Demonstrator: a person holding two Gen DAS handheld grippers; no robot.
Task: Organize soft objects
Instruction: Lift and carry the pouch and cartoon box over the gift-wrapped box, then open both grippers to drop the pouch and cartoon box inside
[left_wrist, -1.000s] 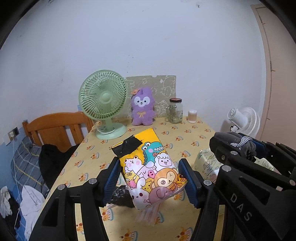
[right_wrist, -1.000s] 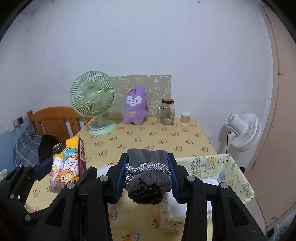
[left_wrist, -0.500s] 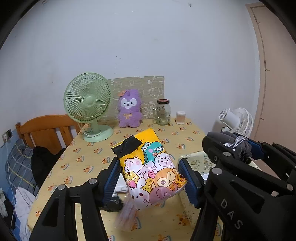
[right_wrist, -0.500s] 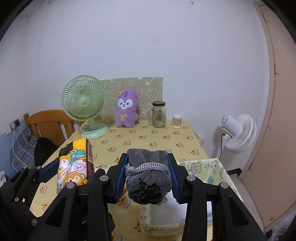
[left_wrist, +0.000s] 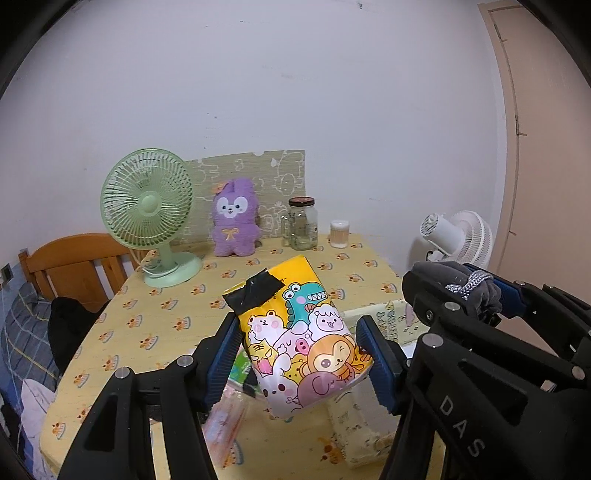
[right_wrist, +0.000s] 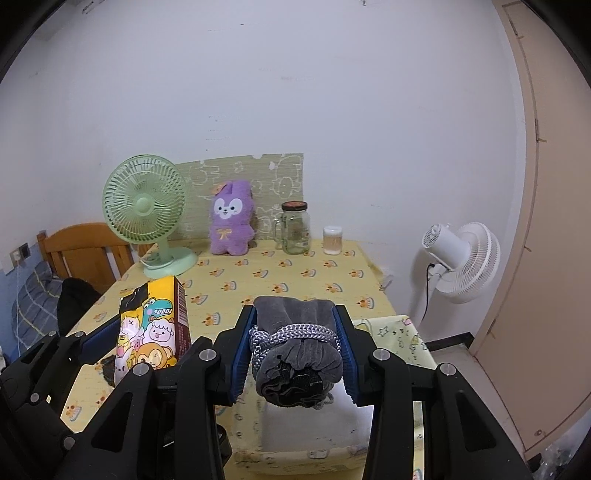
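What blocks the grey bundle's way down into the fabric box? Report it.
Nothing visible. The right gripper holds the grey bundle directly above the fabric box, whose white inside looks bare where it shows; the bundle hides part of it.

**A lived-in room at home**

This is a household room. The surface (right_wrist: 295, 273) wears a yellow cartoon-print cloth and carries a green desk fan (right_wrist: 146, 206), a purple plush toy (right_wrist: 231, 221) and a glass jar (right_wrist: 295, 229). A wooden chair (left_wrist: 79, 266), a white floor fan (right_wrist: 465, 258) and checked bedding (left_wrist: 22, 332) stand around it.
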